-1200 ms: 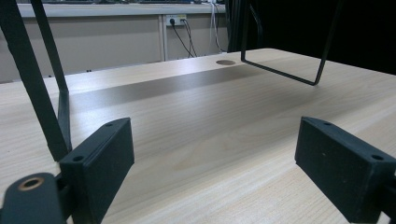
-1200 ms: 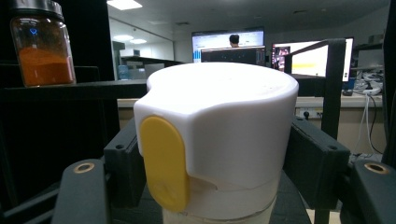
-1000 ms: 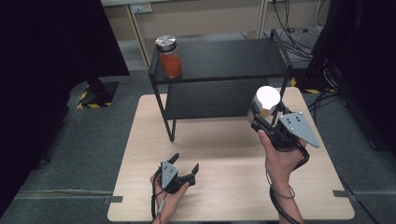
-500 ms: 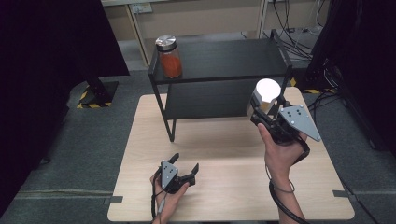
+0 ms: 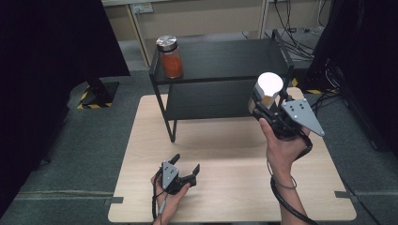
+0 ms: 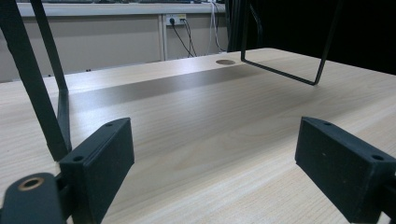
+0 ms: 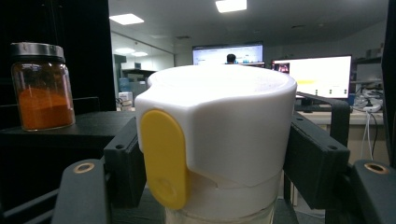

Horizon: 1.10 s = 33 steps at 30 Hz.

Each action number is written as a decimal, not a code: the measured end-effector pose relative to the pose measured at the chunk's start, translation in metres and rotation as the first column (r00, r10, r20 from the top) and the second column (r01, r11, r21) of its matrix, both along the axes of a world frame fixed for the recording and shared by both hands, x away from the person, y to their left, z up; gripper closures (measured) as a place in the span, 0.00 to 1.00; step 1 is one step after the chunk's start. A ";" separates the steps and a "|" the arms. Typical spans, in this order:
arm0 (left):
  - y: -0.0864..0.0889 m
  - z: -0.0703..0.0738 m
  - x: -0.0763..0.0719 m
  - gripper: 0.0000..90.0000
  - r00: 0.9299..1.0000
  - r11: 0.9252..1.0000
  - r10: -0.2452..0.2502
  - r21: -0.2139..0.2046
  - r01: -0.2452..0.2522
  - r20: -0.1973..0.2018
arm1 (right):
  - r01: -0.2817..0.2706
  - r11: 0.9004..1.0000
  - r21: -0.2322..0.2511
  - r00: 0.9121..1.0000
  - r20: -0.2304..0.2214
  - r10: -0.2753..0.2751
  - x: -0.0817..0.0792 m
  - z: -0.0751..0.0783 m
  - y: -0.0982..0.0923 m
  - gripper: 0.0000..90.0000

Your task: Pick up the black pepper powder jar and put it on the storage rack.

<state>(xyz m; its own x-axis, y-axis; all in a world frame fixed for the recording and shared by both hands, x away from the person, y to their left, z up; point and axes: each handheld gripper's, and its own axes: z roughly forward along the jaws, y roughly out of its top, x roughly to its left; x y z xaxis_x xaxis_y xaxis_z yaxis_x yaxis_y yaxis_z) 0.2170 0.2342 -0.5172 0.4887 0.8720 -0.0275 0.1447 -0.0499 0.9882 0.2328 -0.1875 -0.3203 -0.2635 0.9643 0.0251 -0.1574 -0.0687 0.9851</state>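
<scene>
High view first: my right hand-held gripper [image 5: 265, 104] is raised above the right side of the counter [image 5: 225, 159], just in front of the black shelf rack [image 5: 220, 79], and it is clenched around a container with a white lid [image 5: 268, 89]. From the right gripper view I see both black pads pressed against the sides of that white lid [image 7: 219, 126], which carries a yellow oval tab [image 7: 163, 158] on the side facing me; the container stands upright between the jaws. To its left in that view, on the rack's top shelf, sits a glass jar of orange powder [image 7: 41, 88] with a metal cap, well apart from what I hold. In the high view the jar [image 5: 170, 58] stands at the top shelf's left front corner. My left hand-held gripper [image 5: 184, 172] rests low on the counter near its front edge, jaws released and spread wide, with bare wood between the pads [image 6: 105, 158] in the left gripper view.
</scene>
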 end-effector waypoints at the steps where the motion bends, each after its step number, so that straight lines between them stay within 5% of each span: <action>1: 0.000 0.000 0.000 0.12 1.000 1.000 0.000 0.000 0.000 0.000 | -0.001 1.000 0.000 1.000 0.002 0.001 0.000 0.001 0.000 0.34; 33: -0.001 0.000 0.000 0.12 1.000 1.000 -0.005 0.002 0.005 -0.001 | -0.003 1.000 0.004 1.000 0.031 0.002 0.009 0.024 0.004 0.34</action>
<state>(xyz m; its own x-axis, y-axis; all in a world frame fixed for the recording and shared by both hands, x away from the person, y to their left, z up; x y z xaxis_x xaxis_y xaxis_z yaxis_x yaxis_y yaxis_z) 0.2172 0.2334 -0.5169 0.4932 0.8695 -0.0260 0.1453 -0.0528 0.9880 0.2416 -0.1834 -0.2962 -0.2666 0.9636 0.0207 -0.1881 -0.0730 0.9794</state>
